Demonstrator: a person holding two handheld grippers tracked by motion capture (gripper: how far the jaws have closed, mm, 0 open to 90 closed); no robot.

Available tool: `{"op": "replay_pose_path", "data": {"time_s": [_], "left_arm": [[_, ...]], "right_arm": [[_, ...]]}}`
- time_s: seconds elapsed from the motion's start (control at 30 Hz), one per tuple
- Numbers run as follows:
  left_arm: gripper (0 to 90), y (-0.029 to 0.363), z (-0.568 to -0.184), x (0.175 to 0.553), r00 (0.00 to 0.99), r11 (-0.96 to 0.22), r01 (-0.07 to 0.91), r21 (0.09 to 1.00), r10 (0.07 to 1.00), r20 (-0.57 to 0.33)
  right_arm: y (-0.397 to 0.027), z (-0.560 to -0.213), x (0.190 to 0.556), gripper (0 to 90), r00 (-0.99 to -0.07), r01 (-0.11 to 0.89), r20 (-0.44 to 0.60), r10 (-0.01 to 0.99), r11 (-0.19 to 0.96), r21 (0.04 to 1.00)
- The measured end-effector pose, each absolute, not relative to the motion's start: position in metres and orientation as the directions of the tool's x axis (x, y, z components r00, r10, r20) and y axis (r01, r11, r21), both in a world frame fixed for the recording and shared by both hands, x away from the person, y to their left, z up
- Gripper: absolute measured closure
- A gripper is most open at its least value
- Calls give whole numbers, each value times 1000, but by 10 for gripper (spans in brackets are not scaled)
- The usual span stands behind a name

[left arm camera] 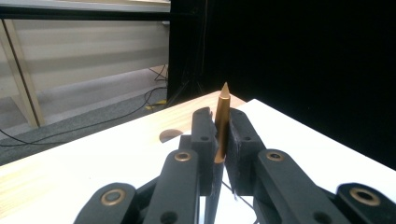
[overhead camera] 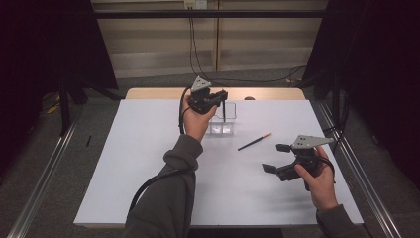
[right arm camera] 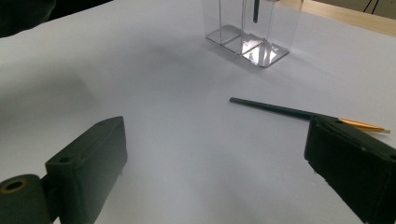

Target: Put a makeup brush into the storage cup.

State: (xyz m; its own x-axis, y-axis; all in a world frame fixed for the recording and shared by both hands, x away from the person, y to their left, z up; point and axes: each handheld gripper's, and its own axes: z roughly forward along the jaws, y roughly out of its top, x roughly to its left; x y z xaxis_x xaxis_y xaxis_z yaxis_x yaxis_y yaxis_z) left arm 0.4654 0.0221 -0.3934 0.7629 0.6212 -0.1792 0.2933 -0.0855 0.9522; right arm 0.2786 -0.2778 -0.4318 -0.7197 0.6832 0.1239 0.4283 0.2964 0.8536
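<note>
While upright, the pen (left arm camera: 222, 122) sits between left tongs (left arm camera: 219, 133).

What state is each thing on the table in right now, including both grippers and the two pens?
Left gripper: shut on a pen, held over the clear holder.
Held pen: upright between the jaws, gold tip up, lower end inside the holder.
Clear holder: upright on the table.
Second pen: lying flat on the table, untouched.
Right gripper: open, jaws wide apart, holding nothing.
</note>
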Motion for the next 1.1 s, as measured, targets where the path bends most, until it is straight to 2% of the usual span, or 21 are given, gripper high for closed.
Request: {"op": "replay_pose_path", "data": {"time_s": [0.03,0.43,0.63,0.73,1.07,1.1], "left_arm": [[828,24,-393,465,767,-116,293,949,621,-161],[821,23,-398,465,765,-120,306,944,621,-169],[635,24,-395,463,770,-100,307,946,610,-186],[558,26,-393,460,751,-106,316,943,635,-180],[399,35,-394,454,768,-95,320,943,609,-200],[384,36,-393,452,756,-110,323,940,628,-186]], "right_arm": [[-278,-432,279,53,-720,428,124,683,296,854],[-277,-432,279,53,-723,427,122,680,301,853],[-276,-433,279,53,-723,429,124,680,301,852],[-276,-433,279,53,-723,430,124,680,302,851],[-274,-433,279,53,-724,430,122,679,306,850],[-274,-433,278,53,-723,429,120,680,307,849]]}}
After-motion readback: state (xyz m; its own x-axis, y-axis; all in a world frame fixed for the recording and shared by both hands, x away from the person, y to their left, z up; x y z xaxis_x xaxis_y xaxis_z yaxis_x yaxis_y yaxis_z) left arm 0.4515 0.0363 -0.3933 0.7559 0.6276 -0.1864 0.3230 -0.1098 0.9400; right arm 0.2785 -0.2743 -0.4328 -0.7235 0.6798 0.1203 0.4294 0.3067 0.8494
